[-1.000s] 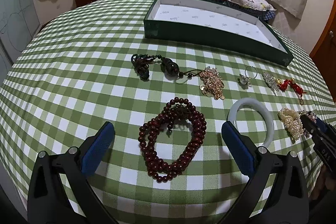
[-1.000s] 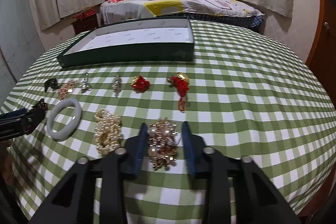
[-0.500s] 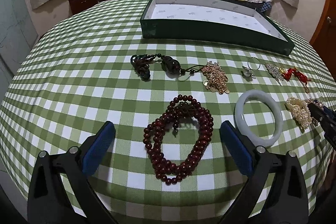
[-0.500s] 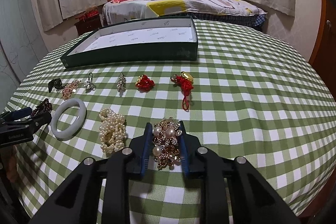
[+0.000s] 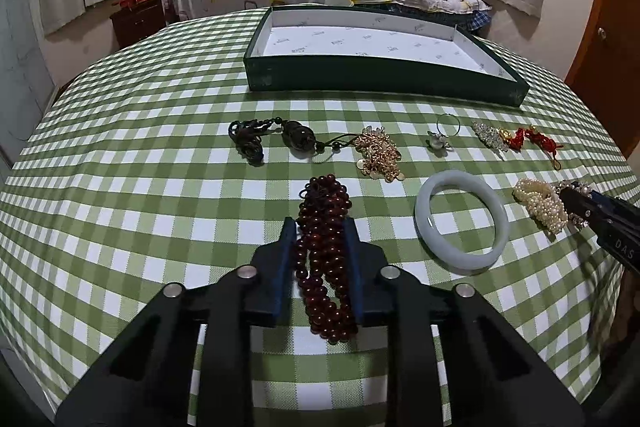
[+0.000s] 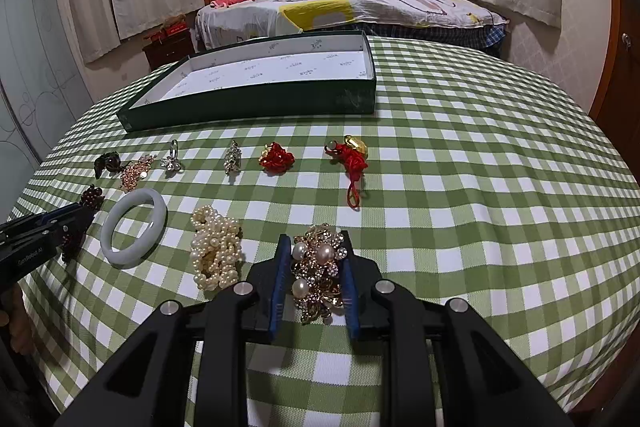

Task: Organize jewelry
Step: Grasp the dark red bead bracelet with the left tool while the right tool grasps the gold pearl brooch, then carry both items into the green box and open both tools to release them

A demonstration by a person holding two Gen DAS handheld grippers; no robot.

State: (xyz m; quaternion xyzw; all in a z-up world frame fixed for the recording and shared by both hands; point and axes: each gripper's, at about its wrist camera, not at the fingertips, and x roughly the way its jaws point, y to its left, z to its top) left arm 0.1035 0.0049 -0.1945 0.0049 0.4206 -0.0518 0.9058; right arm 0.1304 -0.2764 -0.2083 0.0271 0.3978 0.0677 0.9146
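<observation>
My left gripper [image 5: 320, 227] is shut on the dark red bead necklace [image 5: 324, 251], bunched between its blue pads on the green checked tablecloth. My right gripper [image 6: 314, 243] is shut on a gold and pearl brooch cluster [image 6: 318, 271]. An open green box [image 5: 360, 75] with a white inside stands at the back; it also shows in the right wrist view [image 6: 256, 99]. Between the two grippers lie a pale jade bangle [image 5: 460, 223] and a pearl bracelet [image 6: 216, 251].
A row of small pieces lies in front of the box: a dark bead pendant [image 5: 276, 139], a gold chain pile [image 5: 378, 155], a silver ring [image 5: 440, 139], a crystal brooch [image 6: 232, 157] and two red knot charms [image 6: 276, 157] [image 6: 352, 159]. A bed stands beyond the table.
My left gripper closed from wide open onto the red bead necklace, squeezing it into a narrow bundle. My right gripper closed tighter on the gold and pearl brooch.
</observation>
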